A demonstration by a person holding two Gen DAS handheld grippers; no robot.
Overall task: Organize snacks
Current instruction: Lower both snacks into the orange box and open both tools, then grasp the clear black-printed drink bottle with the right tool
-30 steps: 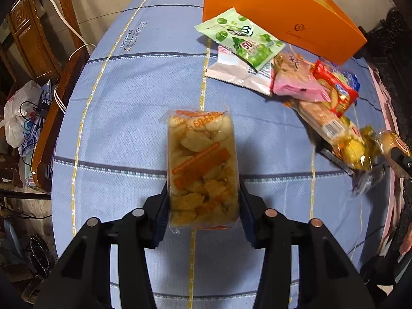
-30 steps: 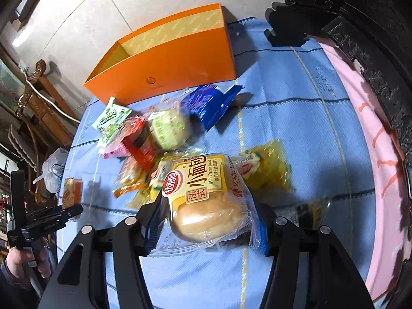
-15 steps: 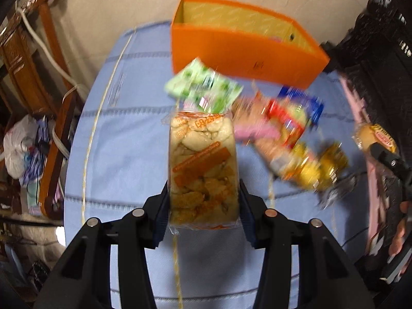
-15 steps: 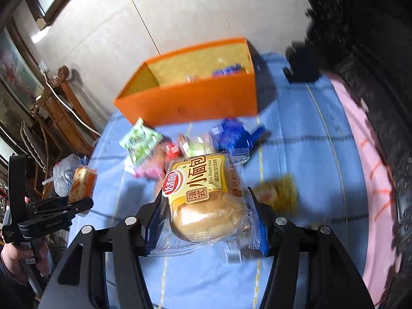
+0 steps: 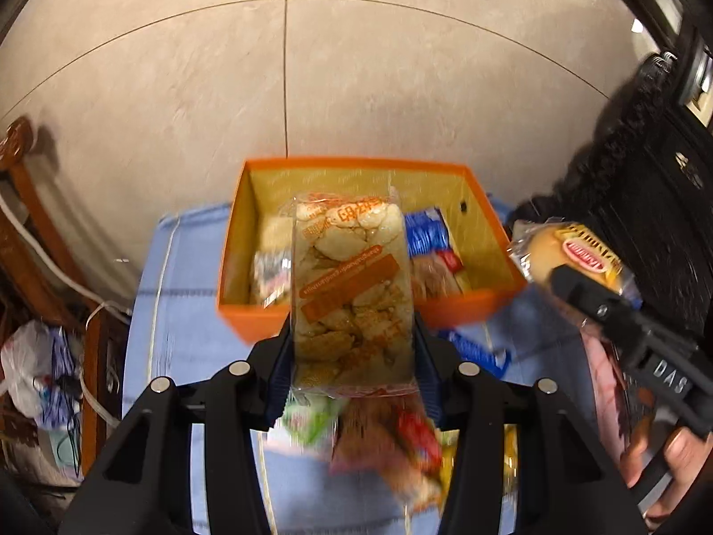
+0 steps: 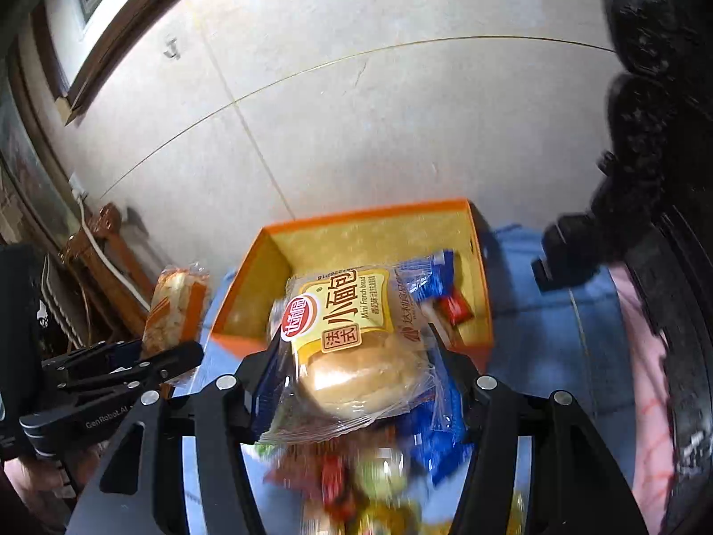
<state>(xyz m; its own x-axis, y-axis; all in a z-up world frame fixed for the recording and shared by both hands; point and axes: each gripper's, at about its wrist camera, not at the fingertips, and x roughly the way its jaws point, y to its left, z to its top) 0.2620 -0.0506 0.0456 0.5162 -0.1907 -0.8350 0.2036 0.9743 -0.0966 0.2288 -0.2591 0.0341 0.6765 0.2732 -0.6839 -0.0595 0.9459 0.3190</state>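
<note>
My left gripper [image 5: 352, 370] is shut on a clear pack of rice crackers with orange print [image 5: 352, 285], held above the near wall of the orange box [image 5: 249, 321]. My right gripper [image 6: 352, 383] is shut on a wrapped mini French bread bun with a yellow label [image 6: 356, 356], held in front of the same orange box [image 6: 236, 339]. The box holds several packets, one blue [image 5: 428, 236]. The right gripper with the bun also shows in the left wrist view [image 5: 575, 263]; the left gripper with the crackers shows in the right wrist view [image 6: 178, 307].
A blurred pile of loose snack packets lies on the blue tablecloth below both grippers [image 5: 392, 446] [image 6: 379, 472]. A tiled wall stands behind the box. Dark carved furniture [image 6: 659, 178] is at the right, a wooden chair [image 5: 26, 205] at the left.
Both grippers have risen and moved forward with their snacks, from over the snack pile to the orange box, whose inside now shows.
</note>
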